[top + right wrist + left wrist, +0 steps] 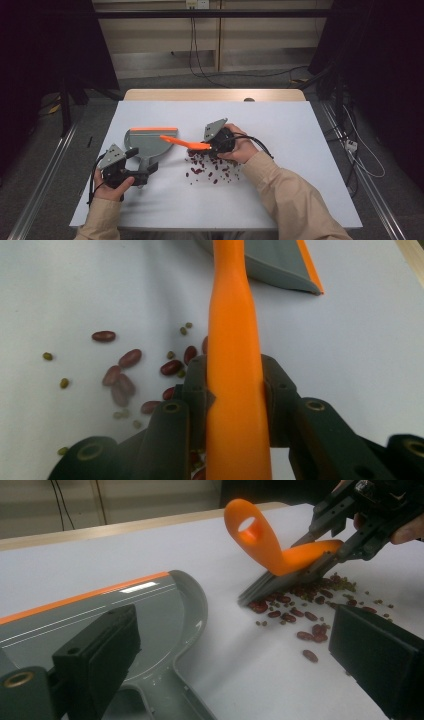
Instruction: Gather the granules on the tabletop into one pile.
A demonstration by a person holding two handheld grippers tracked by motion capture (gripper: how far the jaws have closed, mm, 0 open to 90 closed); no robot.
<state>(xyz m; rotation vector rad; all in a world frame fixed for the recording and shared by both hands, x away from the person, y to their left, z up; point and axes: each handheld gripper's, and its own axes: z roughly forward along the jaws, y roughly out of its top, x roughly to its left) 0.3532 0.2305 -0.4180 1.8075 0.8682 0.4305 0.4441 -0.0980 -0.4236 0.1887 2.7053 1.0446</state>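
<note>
Dustpan (147, 141) lay on table (300, 130), centre-left of frame, its handle toward bottom. Left gripper (144, 176) sat at handle's end, lower left. Beans (210, 169) lay scattered just right of dustpan, centre. Brush (186, 143) slanted above beans, betw. dustpan & right gripper (212, 146).

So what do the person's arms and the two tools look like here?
Both arms wear long beige sleeves. The left tool and right tool are black, blocky two-jaw units, each topped by a grey three-cornered plate and trailing a black cable. Brass-coloured screw inserts mark the joints in the gripper views.
</note>
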